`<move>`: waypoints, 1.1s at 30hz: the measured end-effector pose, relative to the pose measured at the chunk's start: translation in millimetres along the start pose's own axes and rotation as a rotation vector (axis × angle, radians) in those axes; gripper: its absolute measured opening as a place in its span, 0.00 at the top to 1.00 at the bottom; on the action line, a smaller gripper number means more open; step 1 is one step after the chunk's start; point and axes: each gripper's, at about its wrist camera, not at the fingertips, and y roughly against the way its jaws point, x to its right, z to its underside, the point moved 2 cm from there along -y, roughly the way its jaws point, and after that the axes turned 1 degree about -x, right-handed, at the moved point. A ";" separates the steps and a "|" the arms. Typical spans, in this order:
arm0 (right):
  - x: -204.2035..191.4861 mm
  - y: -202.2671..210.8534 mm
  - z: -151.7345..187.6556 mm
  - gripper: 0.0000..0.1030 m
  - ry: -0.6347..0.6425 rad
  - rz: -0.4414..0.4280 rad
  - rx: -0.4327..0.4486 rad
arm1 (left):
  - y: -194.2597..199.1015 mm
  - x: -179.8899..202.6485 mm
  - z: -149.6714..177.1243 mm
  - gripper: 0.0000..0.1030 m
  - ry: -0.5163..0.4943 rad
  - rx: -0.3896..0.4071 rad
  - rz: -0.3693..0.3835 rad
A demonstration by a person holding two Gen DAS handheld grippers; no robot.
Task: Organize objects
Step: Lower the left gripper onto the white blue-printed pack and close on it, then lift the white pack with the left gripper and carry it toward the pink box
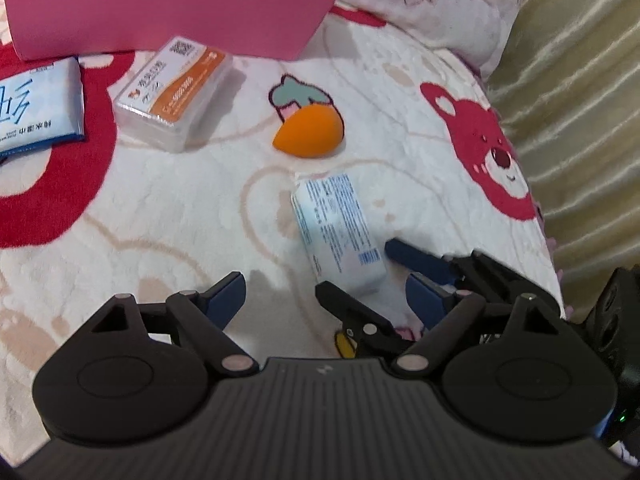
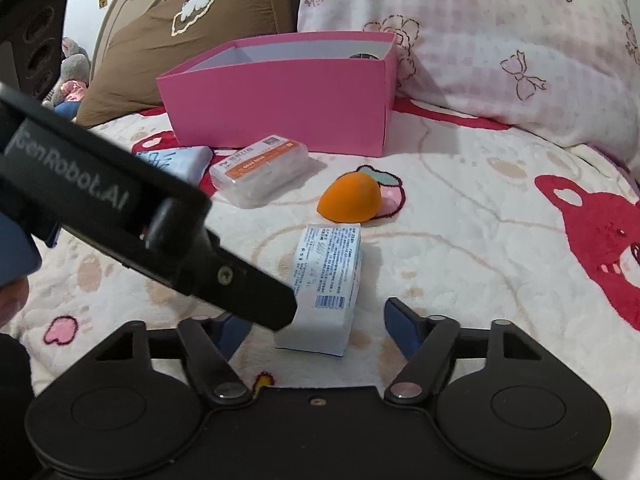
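Bed blanket [image 2: 460, 240], pillows [image 2: 500, 40] | left gripper [image 1: 324, 292] spread | right gripper [image 2: 316, 320] spread around white packet [image 2: 328, 276]

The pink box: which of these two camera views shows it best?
The right wrist view. There the whole pink box shows, with its open top, pale inner walls and a dark round thing partly visible inside. In the left wrist view only its outer walls show, cut off by the top edge of the picture; the opening is hidden.

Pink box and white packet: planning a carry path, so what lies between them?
The orange sponge lies between white packet and pink box, right wrist view.
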 end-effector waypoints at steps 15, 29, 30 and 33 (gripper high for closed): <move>5.4 1.5 4.0 0.45 -0.098 0.019 0.034 | -16.3 17.7 1.0 0.52 -0.067 0.118 -0.009; 11.9 -11.7 2.9 0.56 -0.121 -0.034 0.002 | -34.3 8.7 -0.4 0.68 0.011 0.063 -0.017; 12.9 -13.4 3.5 0.56 -0.125 -0.036 0.001 | -34.6 7.6 -0.5 0.68 0.018 0.065 -0.013; 13.0 -12.7 2.9 0.55 -0.124 -0.041 0.003 | -33.2 6.7 -0.9 0.68 0.025 0.066 -0.001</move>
